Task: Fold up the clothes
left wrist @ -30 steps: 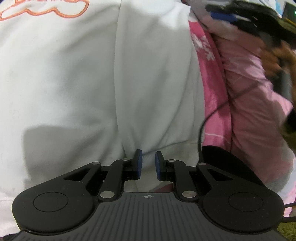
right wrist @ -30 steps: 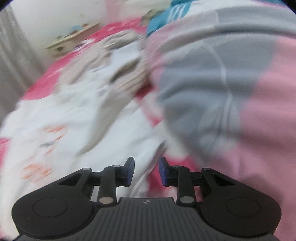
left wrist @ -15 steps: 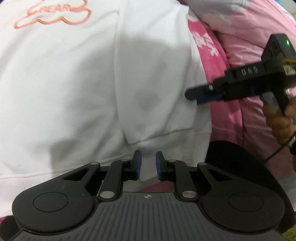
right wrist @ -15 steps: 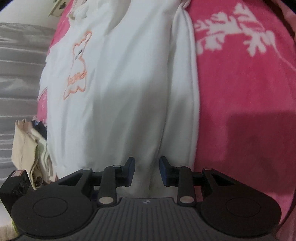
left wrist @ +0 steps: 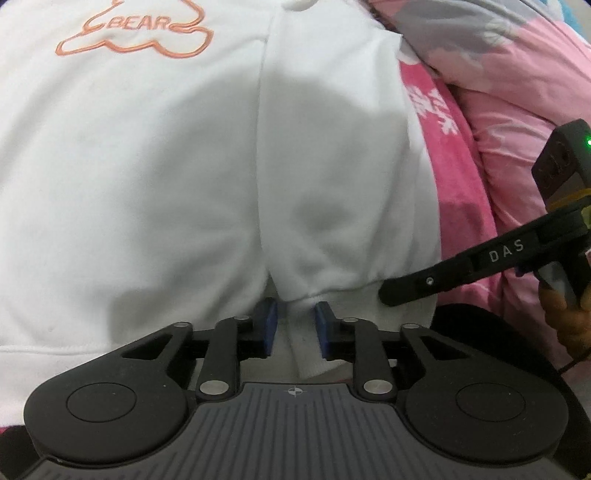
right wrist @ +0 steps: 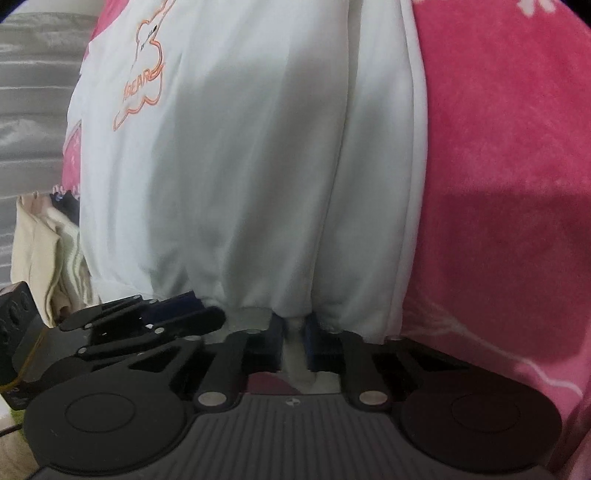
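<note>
One white sweatshirt [left wrist: 155,155] lies spread flat, filling the left and centre of my left-wrist view, its orange bear outline with the word BEAR [left wrist: 136,31] at the upper left; in my right-wrist view the same garment runs from the top down to the lower centre, with the print at the upper left. A sleeve [left wrist: 332,166] is folded down over the body, its ribbed cuff [left wrist: 306,299] at the lower centre of the left view. My left gripper [left wrist: 295,325] is closing, its blue pads [left wrist: 267,325] on either side of a fold of cuff fabric with small gaps showing, so I cannot say they press it. My right gripper [right wrist: 293,339] is nearly pressed together and pinches a narrow tuck of the white hem [right wrist: 255,314] between its pads at the lower centre of its own view. From the left view, my right gripper reaches in from the right edge, marked DAS, its tip touching the hem just right of the cuff; fingers of my right hand [left wrist: 565,306] show at the right edge. From the right view, my left gripper sits at the lower left, tips at the same hem. Under the sweatshirt lies a deep pink blanket [right wrist: 498,147] with pale patterns. A pale pink and grey quilt [left wrist: 517,66] bunches at the upper right of the left view. Cream folded clothes [right wrist: 40,251] sit at the left edge of the right view, beside a grey curtain [right wrist: 33,74].
</note>
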A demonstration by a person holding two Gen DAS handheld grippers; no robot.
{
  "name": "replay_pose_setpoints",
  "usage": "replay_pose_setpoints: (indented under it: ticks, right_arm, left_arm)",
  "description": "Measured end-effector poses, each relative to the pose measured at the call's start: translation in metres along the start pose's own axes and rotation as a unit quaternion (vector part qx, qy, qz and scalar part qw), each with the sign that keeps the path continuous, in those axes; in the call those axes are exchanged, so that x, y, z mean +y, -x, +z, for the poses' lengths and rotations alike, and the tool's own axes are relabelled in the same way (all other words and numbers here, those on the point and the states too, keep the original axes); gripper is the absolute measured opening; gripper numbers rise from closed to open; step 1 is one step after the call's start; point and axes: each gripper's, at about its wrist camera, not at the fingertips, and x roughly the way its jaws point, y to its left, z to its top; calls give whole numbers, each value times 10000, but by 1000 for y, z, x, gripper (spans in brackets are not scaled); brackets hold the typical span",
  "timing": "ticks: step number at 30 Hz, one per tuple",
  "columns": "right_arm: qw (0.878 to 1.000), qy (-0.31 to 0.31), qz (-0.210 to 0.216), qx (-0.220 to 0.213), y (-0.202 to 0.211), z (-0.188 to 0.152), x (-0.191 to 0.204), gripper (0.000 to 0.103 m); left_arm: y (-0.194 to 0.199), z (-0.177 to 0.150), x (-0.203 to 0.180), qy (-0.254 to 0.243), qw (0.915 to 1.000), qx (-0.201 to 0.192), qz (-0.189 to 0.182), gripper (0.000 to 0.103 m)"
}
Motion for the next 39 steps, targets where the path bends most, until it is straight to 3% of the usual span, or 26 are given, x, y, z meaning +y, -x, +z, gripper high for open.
replay_pose_setpoints:
  ticks: [2,8,19,21,23,25,29,34,37,39]
  right_arm:
    - [9999,107,-80,-40,6,-4,5,8]
    - [9993,204,-309,-39,27,-16,9,8]
    - [9972,-121,-716,203,-1,-8,-13,8]
    - [9966,-66,-785,236,5,-7,-9,19]
    - [9949,174,-974,186,21,-8,0,27]
    - [9911,538,-1205,-164,46,-6,12,30]
    - [9716,1276,-1401,-1414,91,14,38,30]
    - [9425,1591,-1289,-2642,84,63,53,30]
    - [9401,1669,-1078,-2770,55,82,55,30]
    - [9459,1702,-1179,-2499,25,89,51,30]
  left_arm:
    - [1,0,-2,-54,9999,-24,-81,5]
    - [5,-4,-14,-391,9987,46,-335,3]
    - [-20,-10,-20,-913,9943,558,-46,5]
    - [-8,-6,-10,-773,9958,493,-42,7]
    - [5,-1,1,-611,9973,398,-31,17]
    - [20,5,12,-428,9988,255,-19,20]
    - [40,35,42,61,9997,-254,12,21]
    - [44,105,67,694,9920,-1054,8,21]
    - [40,164,67,1057,9827,-1476,-364,27]
    - [29,213,67,1338,9748,-1575,-837,31]
